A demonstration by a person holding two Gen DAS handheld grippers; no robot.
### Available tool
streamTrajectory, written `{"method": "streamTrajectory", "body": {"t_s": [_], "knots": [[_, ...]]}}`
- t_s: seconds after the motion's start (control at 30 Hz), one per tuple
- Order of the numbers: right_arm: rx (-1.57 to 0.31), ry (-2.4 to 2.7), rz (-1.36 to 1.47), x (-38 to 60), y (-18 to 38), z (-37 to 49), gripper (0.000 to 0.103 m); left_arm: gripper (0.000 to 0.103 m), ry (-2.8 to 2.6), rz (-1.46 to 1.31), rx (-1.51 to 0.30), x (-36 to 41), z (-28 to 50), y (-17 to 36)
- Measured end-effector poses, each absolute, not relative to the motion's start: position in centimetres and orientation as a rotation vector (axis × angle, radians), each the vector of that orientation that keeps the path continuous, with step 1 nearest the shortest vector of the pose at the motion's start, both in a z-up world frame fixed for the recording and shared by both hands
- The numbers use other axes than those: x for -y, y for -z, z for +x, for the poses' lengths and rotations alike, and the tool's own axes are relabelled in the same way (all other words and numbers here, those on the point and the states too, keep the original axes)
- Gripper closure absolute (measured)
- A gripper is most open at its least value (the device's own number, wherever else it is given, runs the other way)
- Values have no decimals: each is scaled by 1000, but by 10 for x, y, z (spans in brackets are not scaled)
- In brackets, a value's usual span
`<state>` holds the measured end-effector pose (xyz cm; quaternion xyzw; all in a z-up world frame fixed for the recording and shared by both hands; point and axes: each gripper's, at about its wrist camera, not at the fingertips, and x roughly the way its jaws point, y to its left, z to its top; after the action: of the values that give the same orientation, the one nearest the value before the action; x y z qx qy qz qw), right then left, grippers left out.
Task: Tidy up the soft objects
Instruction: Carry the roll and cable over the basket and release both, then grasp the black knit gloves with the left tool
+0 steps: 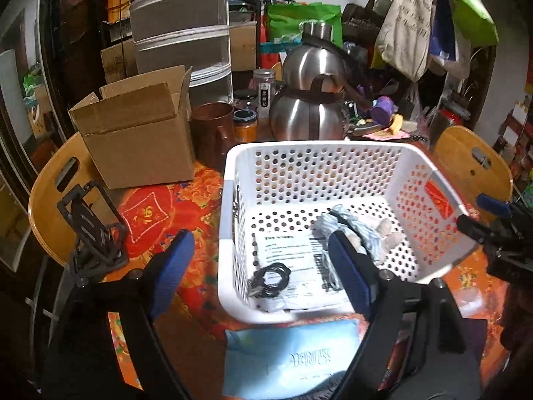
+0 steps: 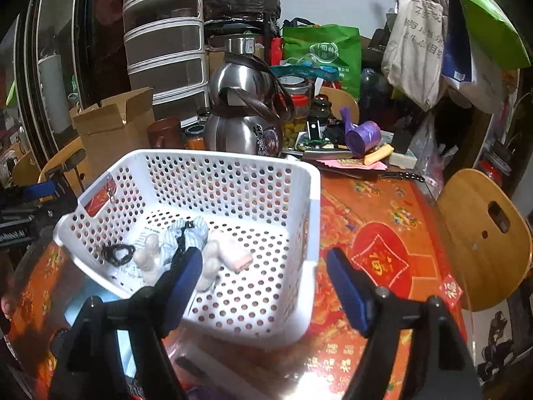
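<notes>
Inside the basket (image 2: 309,220) lies the soft toy (image 2: 186,233) — near its left wall. Your left gripper (image 1: 263,266) and right gripper (image 2: 266,283) both hang over the basket's near rim — jaws spread, gripping nothing.

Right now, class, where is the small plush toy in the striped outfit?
The plush toy lies on the floor of the white basket, beside a coiled black cable and a small pink-edged item, in front of the steel kettle.

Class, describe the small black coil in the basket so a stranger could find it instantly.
Start at the white perforated basket on the red tablecloth. On its floor lies a printed paper sheet; the black coil rests on it, the only dark, ring-shaped item beside the pale plush toy.
</notes>
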<state>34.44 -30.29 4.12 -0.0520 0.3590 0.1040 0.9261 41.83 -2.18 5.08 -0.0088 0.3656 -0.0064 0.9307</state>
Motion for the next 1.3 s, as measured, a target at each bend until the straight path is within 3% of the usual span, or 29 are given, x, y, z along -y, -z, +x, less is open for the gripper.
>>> {"method": "streamTrajectory", "body": {"t_s": [0.3, 0.47, 0.93, 1.3], "knots": [[-710, -206, -53, 326, -42, 281, 26, 22, -9, -17, -770, -4, 333, -49], [-619, -190, -10, 350, -41, 205, 20, 21, -34, -36, -755, -34, 273, -42], [-654, -264, -2, 284, 25, 78, 20, 17, -10, -143, -830, -42, 199, 56], [-760, -302, -28, 231, 66, 113, 42, 17, 20, -141, -872, -26, 205, 86]]}}
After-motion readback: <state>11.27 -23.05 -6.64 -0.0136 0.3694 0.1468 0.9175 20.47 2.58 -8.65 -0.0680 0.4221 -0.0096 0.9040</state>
